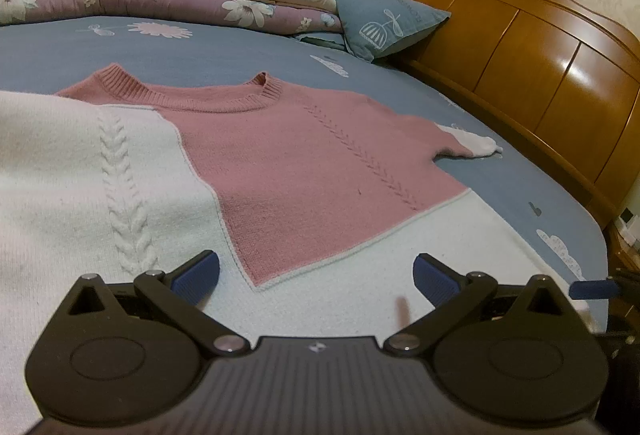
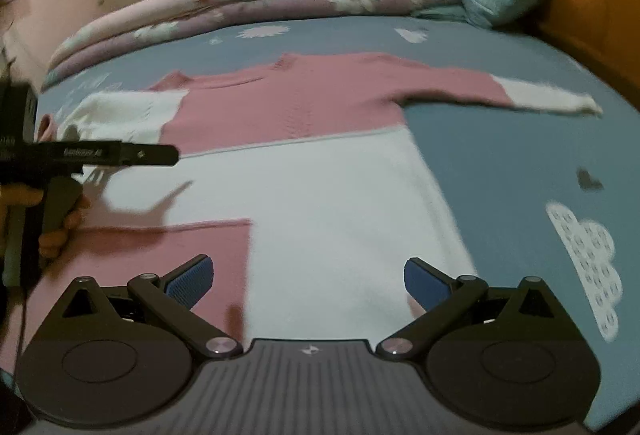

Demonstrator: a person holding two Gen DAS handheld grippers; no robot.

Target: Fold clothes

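Lying partly folded on the bed (image 2: 500, 163), the pink-and-white sweater (image 2: 320, 195) sits below both released hand-held grippers, left (image 1: 316, 275) and right (image 2: 308, 277); its sleeve (image 2: 540, 99) points toward 2 o'clock.

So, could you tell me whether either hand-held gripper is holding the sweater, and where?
Neither: left hand-held gripper and right hand-held gripper are open over the sweater.

Black grippers, blue ribbed fingers (image 1: 196, 277), silver pivot screws
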